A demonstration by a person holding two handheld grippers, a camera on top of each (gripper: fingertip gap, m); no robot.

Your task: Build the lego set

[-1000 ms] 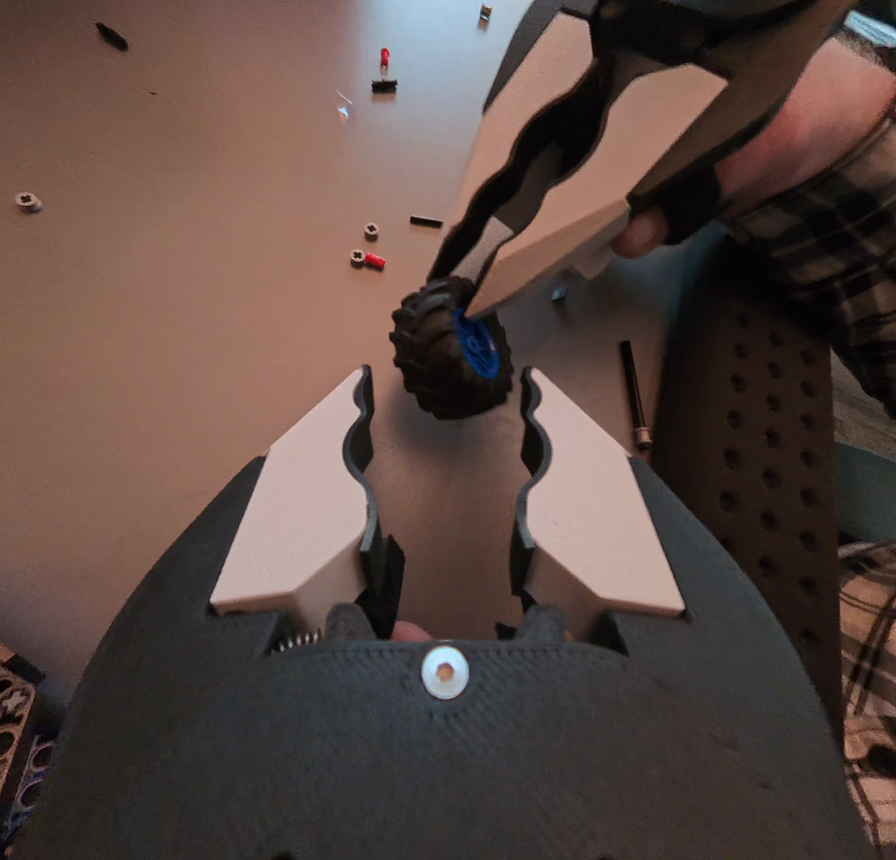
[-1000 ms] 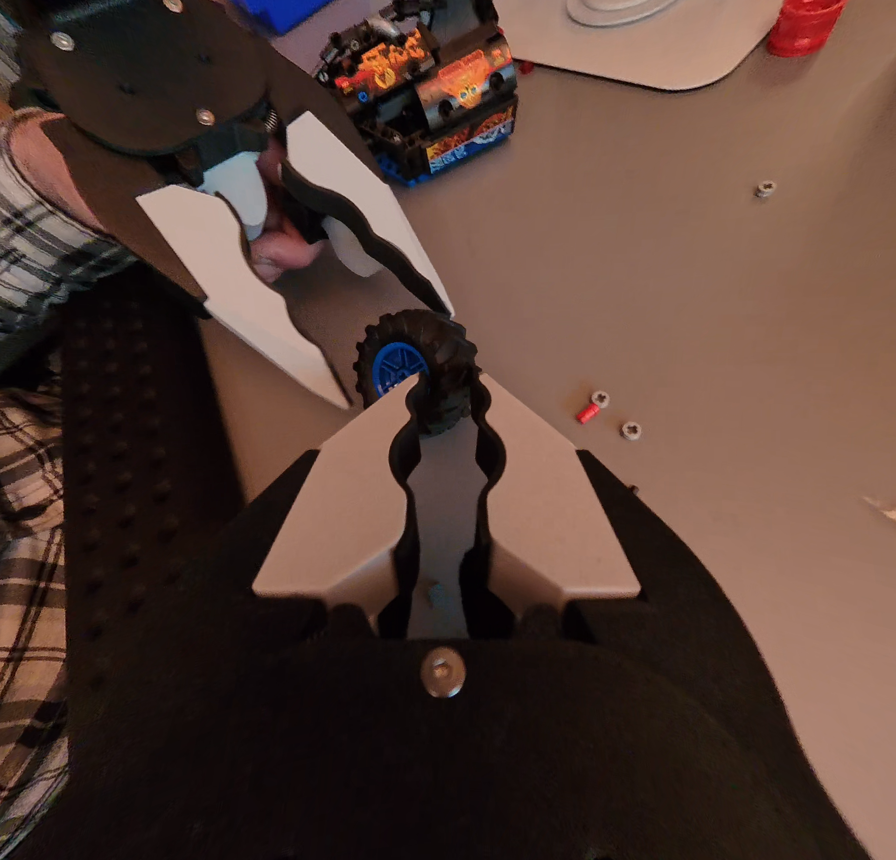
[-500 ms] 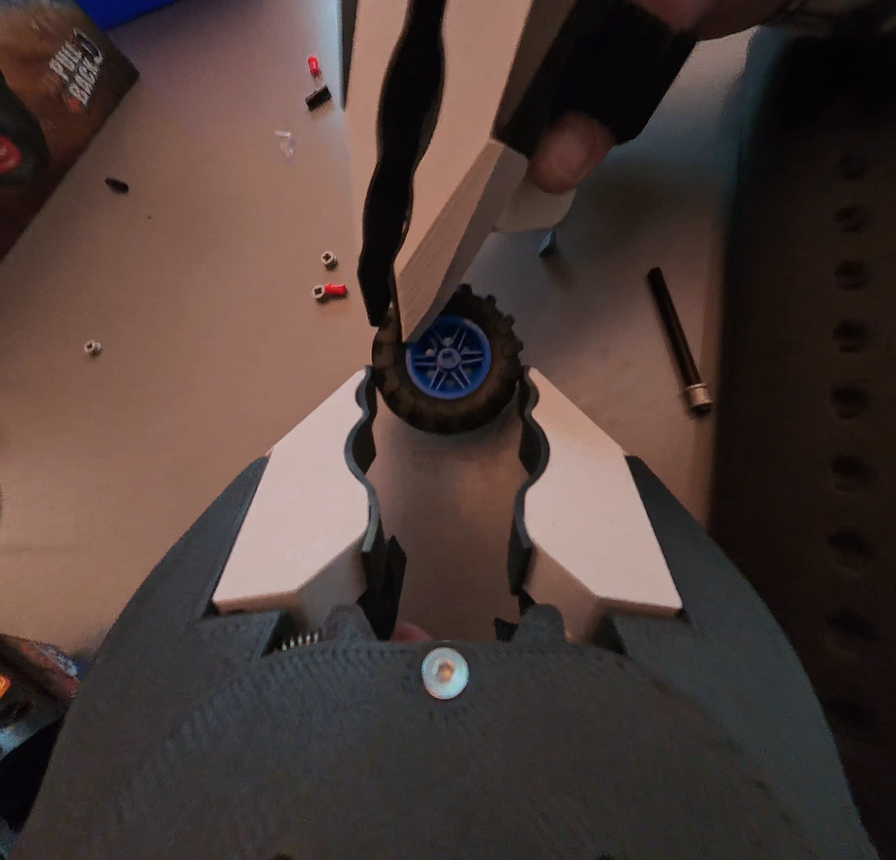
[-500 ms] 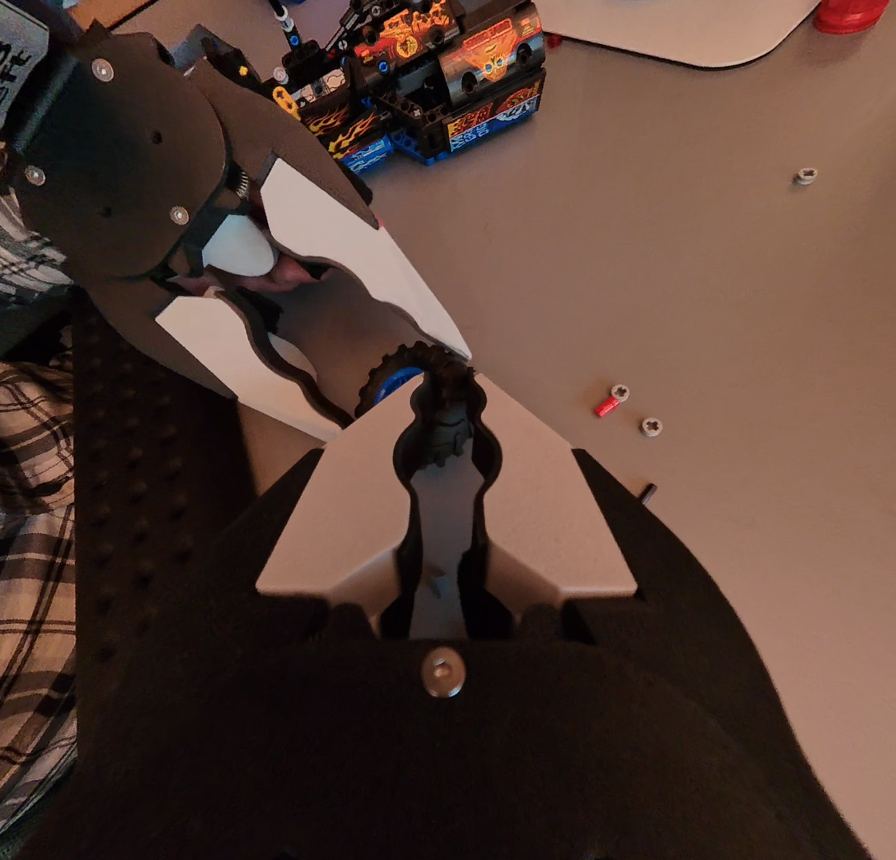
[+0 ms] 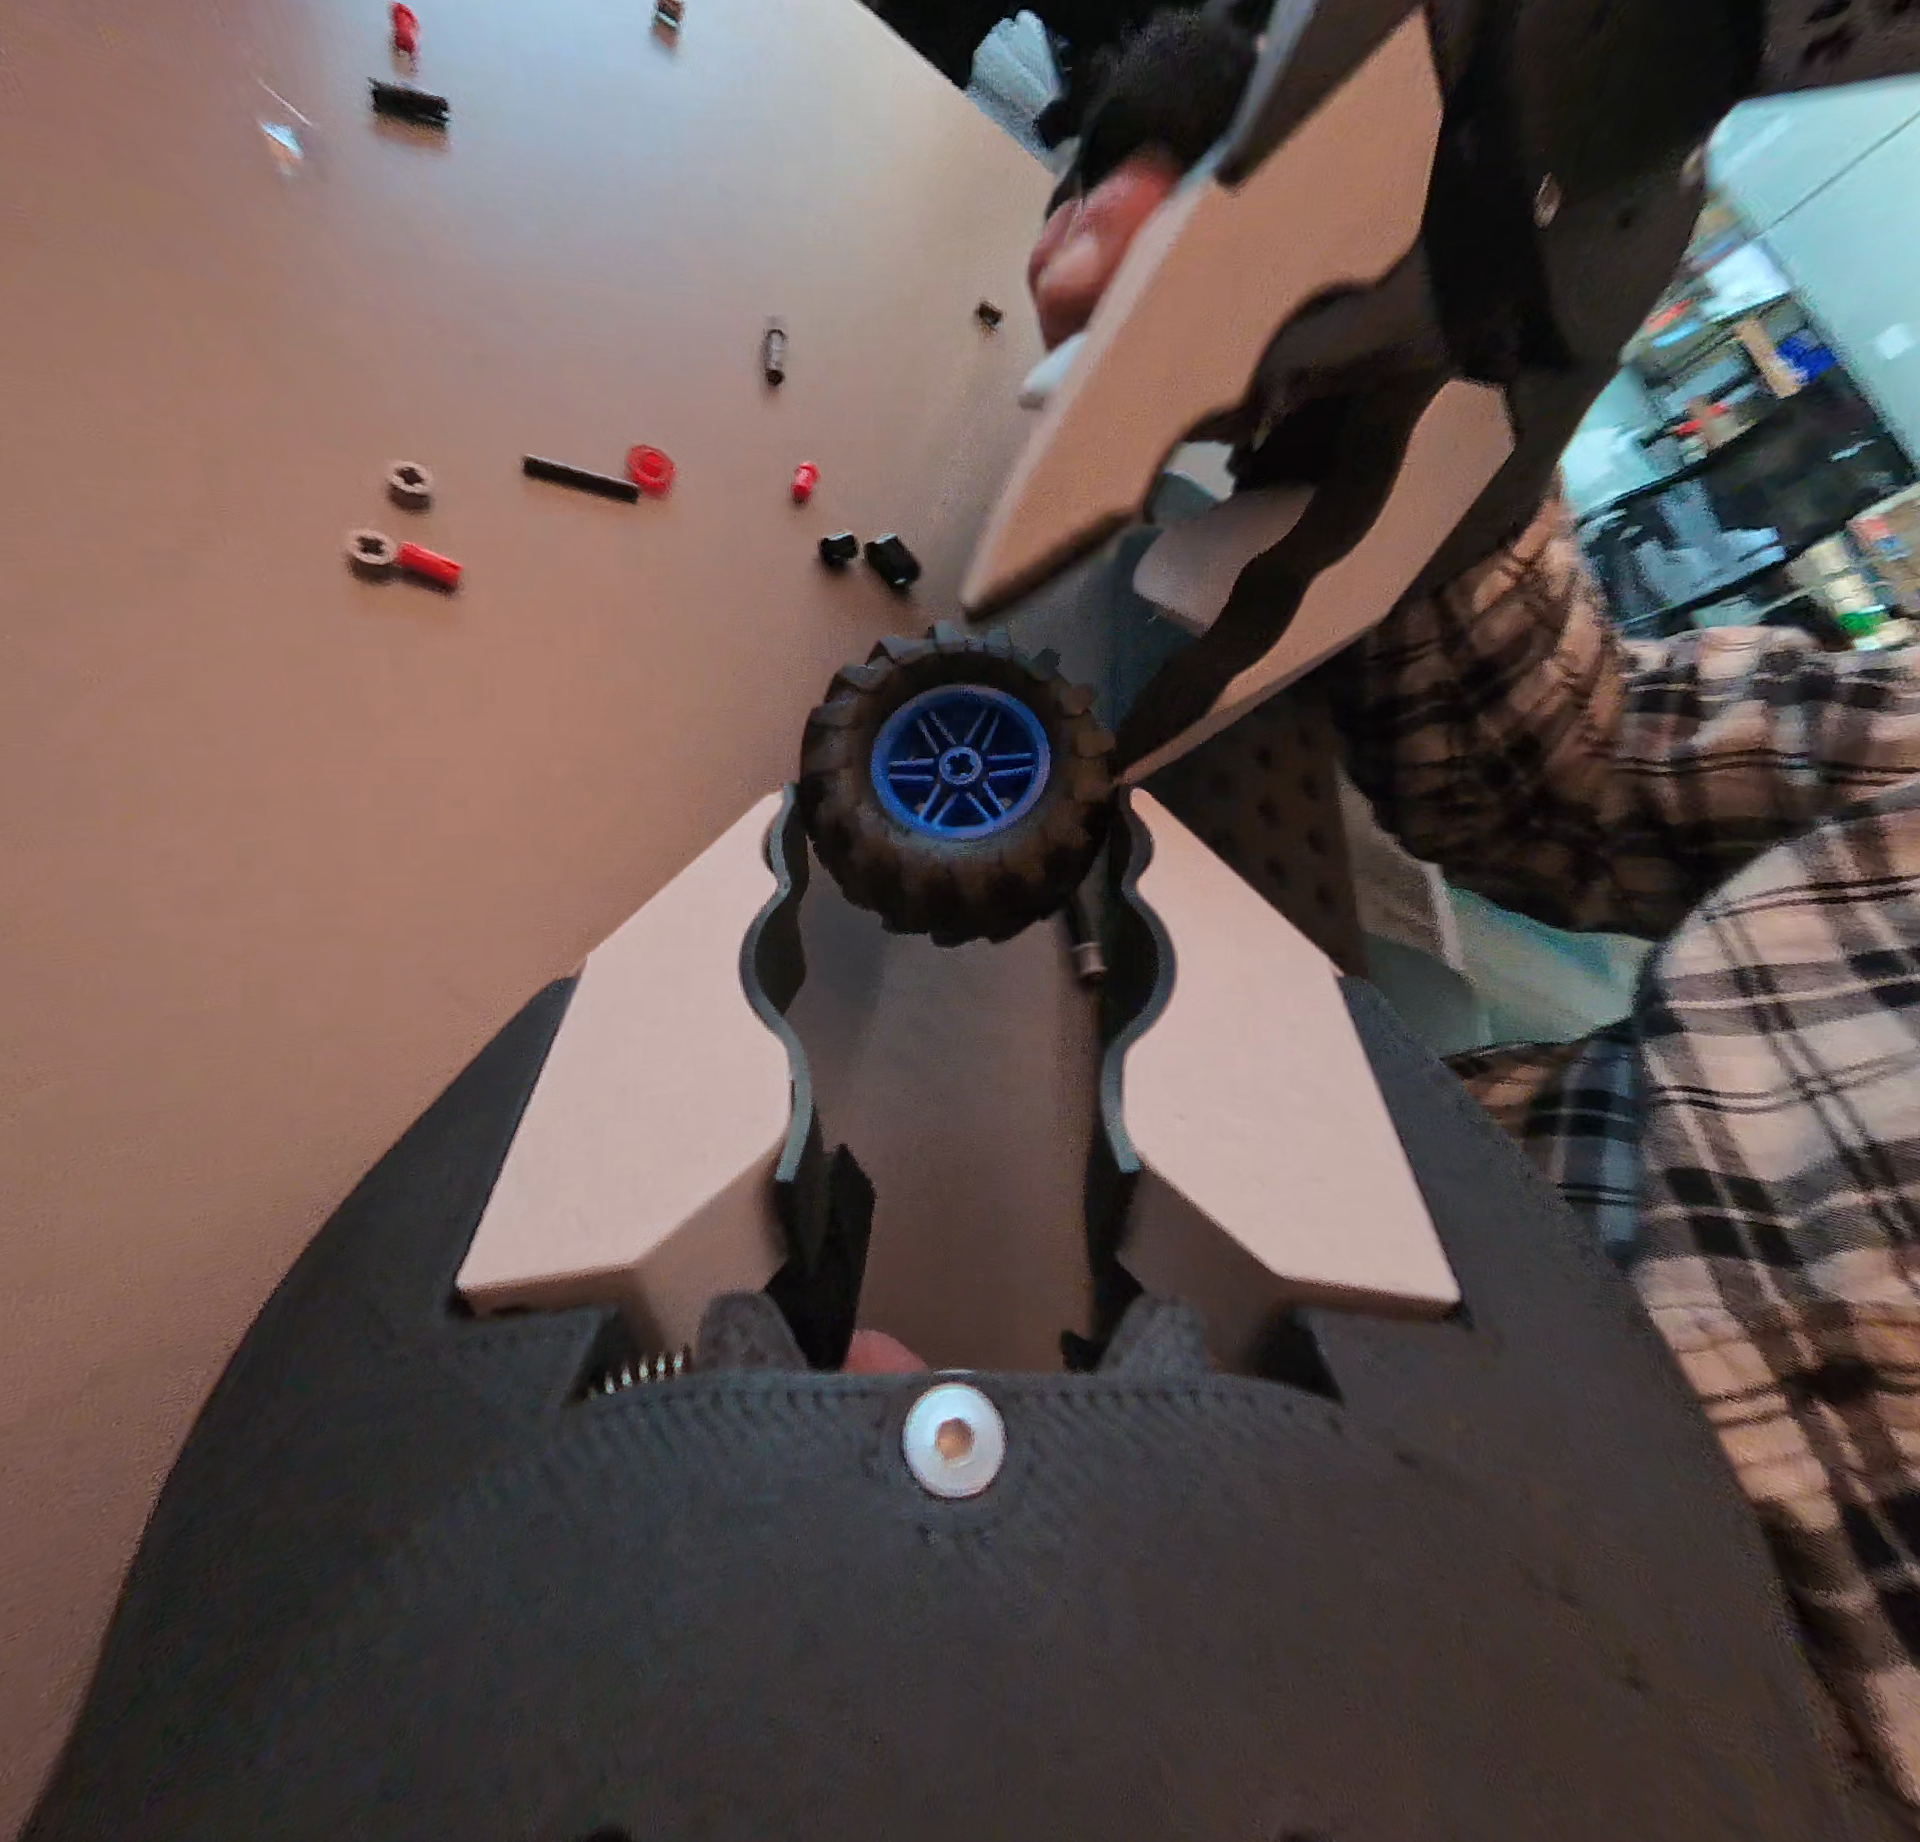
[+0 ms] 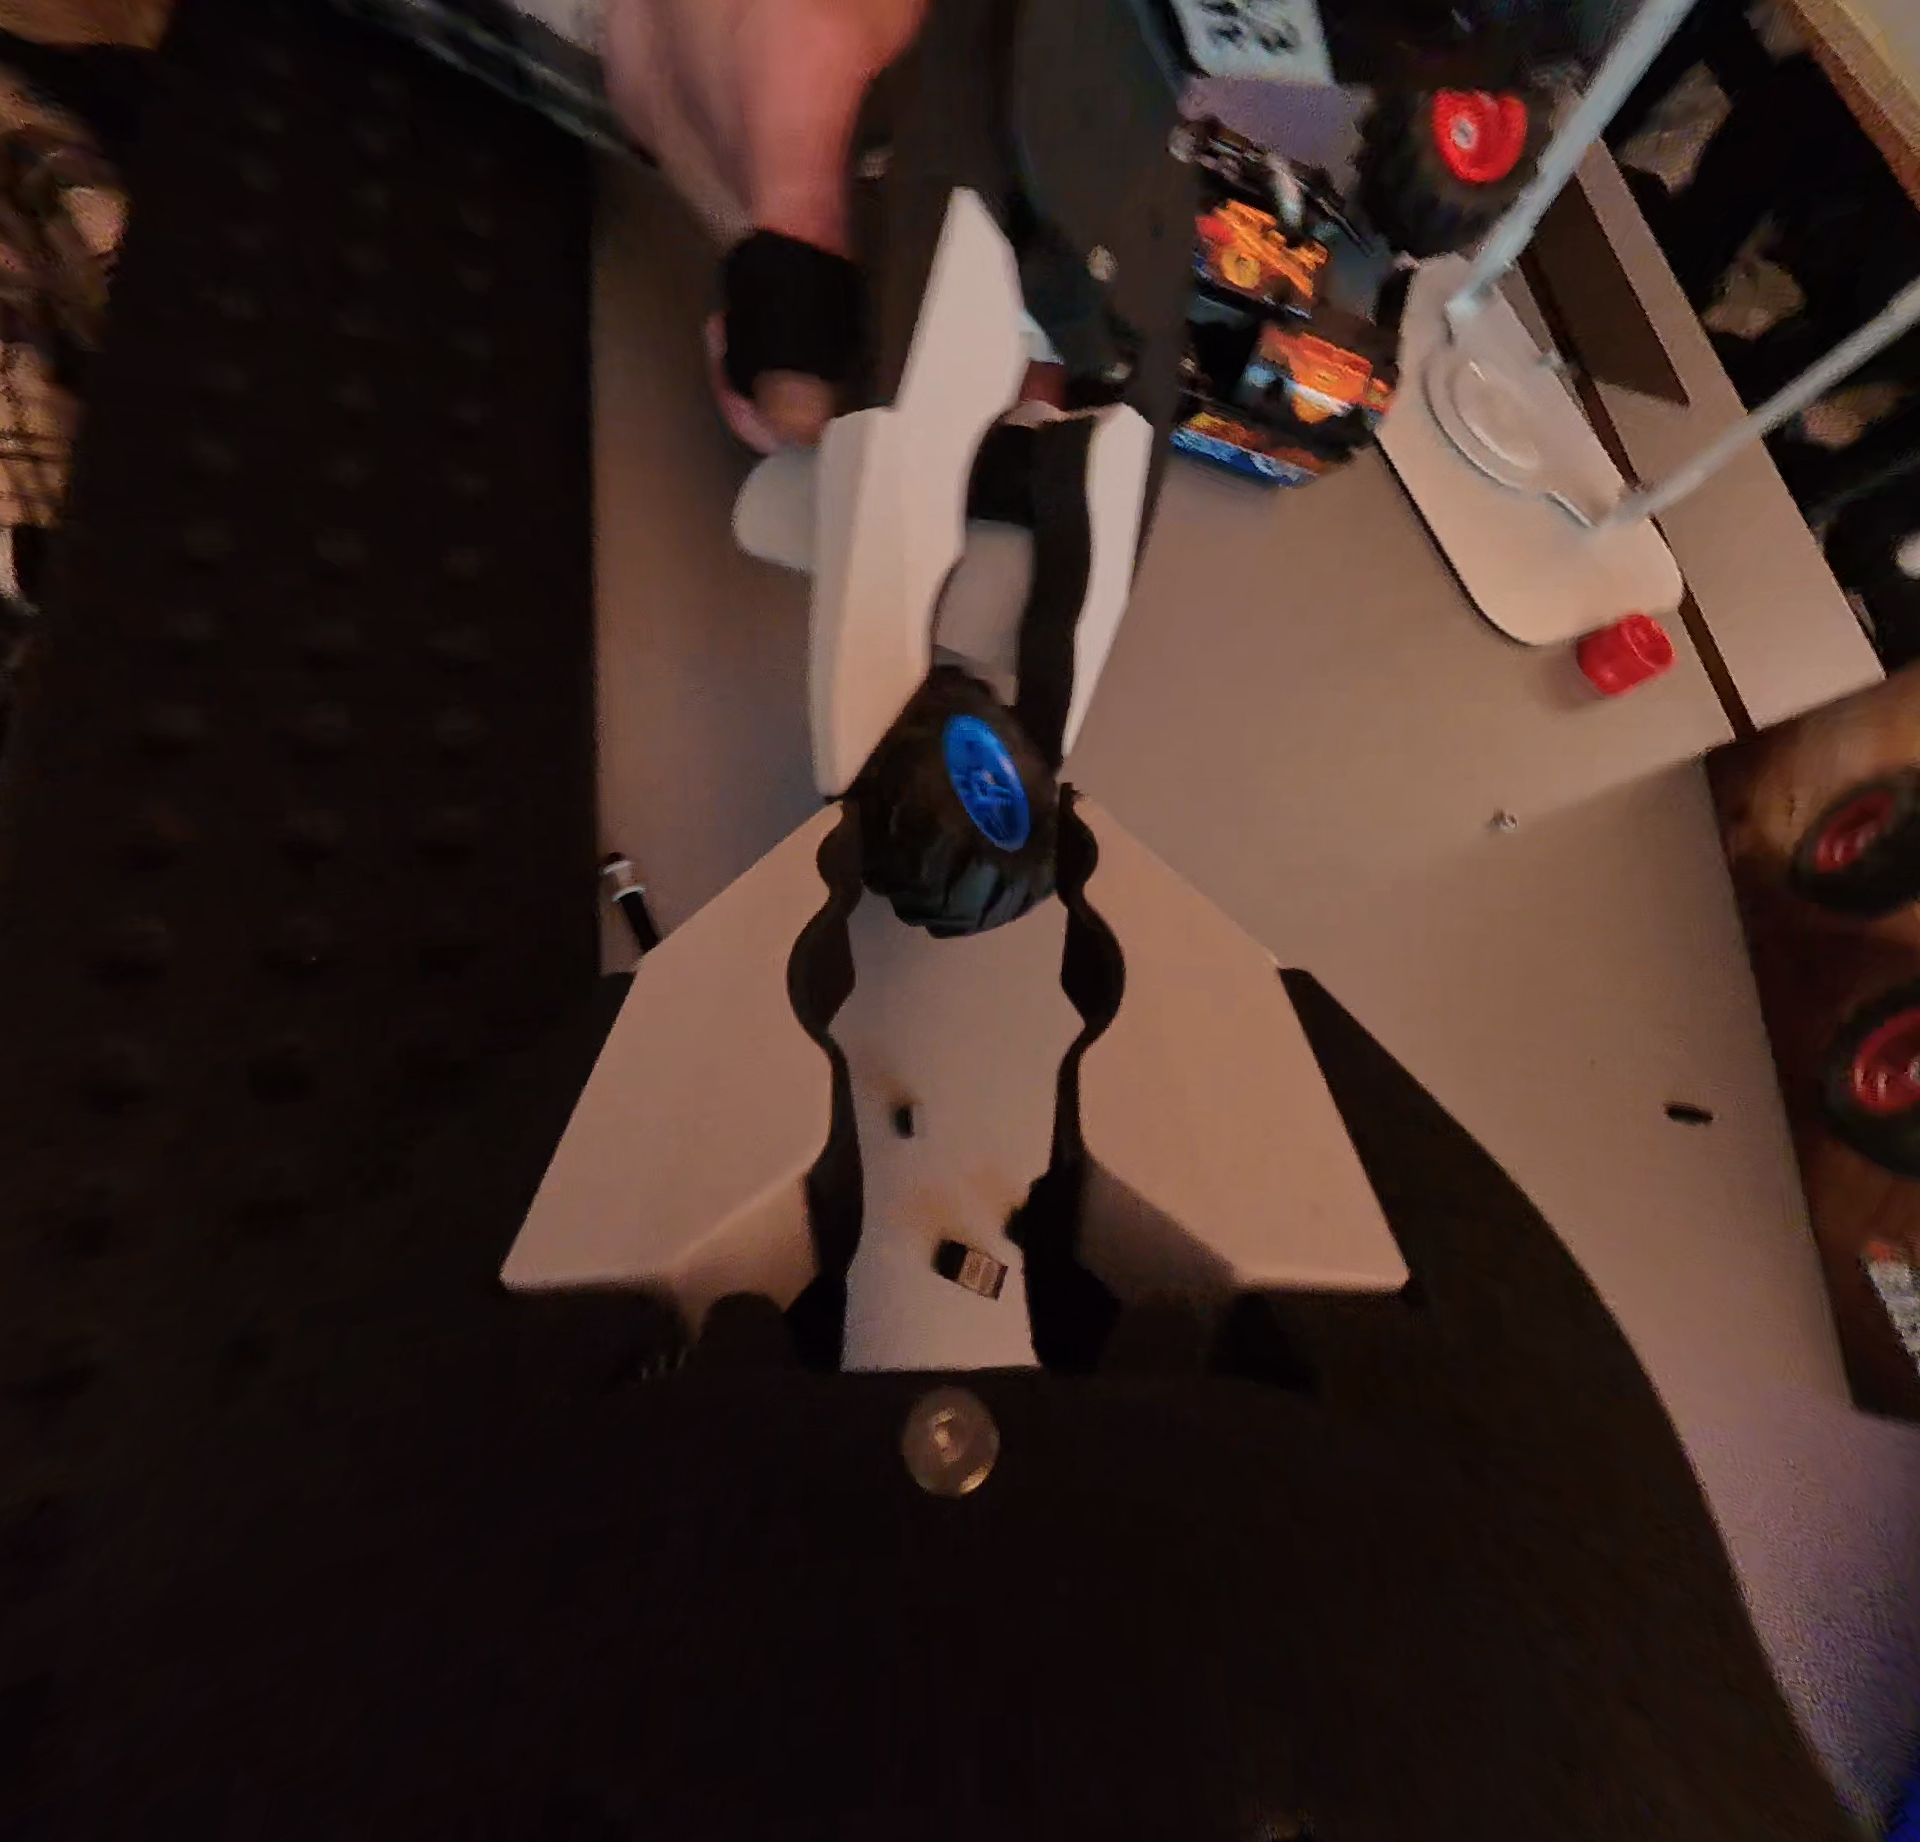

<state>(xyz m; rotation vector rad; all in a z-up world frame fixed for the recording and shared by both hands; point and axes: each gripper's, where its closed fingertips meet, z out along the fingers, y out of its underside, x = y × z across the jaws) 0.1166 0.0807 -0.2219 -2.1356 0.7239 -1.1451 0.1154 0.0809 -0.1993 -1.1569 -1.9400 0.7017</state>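
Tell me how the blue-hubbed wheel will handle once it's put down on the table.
The wheel is round with knobbly tread, so on edge it will likely roll; flat on its hub it should stay put. The tyre looks rubbery, so it probably grips rather than slips between the left tongs. It looks small beside them, so probably light.

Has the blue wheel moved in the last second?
Yes, toward the black axle: the wheel sat clear left of it in the left wrist view, now overlaps its end.
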